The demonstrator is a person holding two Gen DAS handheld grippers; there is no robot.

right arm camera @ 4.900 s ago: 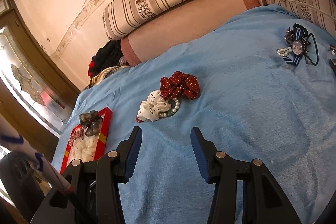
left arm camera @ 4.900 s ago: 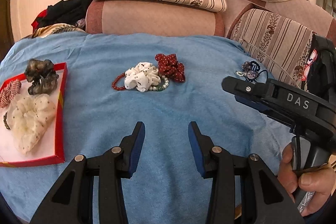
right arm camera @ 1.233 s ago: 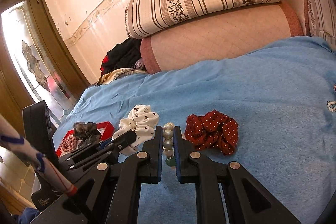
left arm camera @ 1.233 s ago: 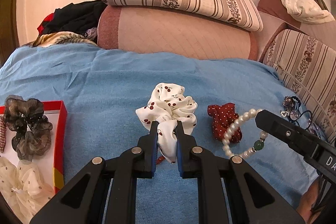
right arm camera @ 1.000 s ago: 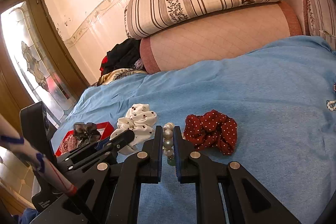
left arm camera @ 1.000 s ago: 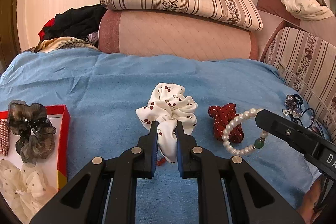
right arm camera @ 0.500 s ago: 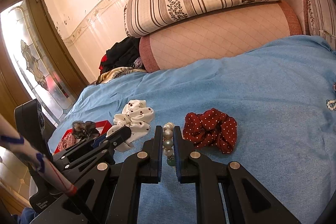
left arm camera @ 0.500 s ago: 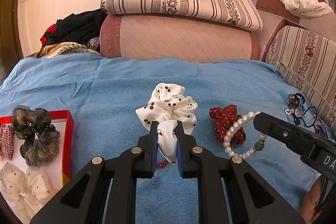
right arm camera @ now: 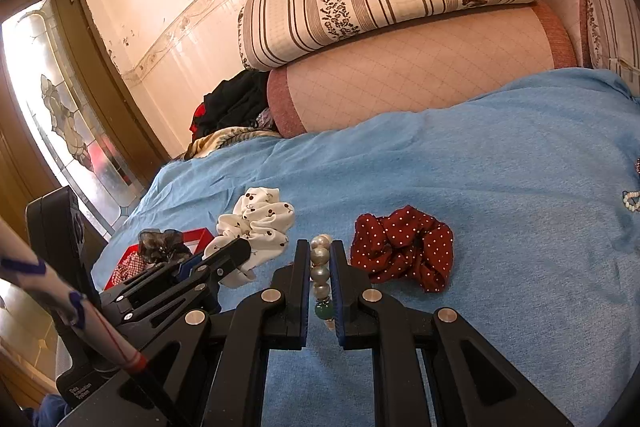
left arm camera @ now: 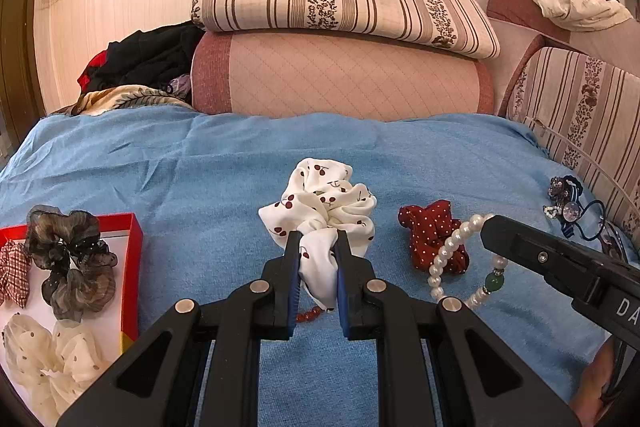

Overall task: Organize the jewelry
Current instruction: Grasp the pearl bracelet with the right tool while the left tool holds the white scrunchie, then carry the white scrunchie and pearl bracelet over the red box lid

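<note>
My left gripper (left arm camera: 317, 241) is shut on a white cherry-print scrunchie (left arm camera: 326, 205) and holds it above the blue cloth (left arm camera: 224, 163). My right gripper (right arm camera: 320, 251) is shut on a pearl bracelet (right arm camera: 320, 269) with a green bead; the bracelet (left arm camera: 456, 251) also hangs from it in the left wrist view. A red dotted scrunchie (right arm camera: 404, 247) lies on the cloth just right of the bracelet. A red bead bracelet (left arm camera: 308, 315) peeks out under the white scrunchie. A red-rimmed box (left arm camera: 134, 251) at the left holds several scrunchies.
A small pile of hair ties and trinkets (left arm camera: 568, 203) lies at the cloth's right edge. Striped and pink cushions (left arm camera: 340, 83) stand along the back. Dark clothes (left arm camera: 148, 59) are heaped at the back left. A glass door (right arm camera: 60, 115) is at the far left.
Both grippers, open at first, have shut on the white scrunchie and the pearl bracelet. In the last second both have lifted slightly; the box has slid left in view.
</note>
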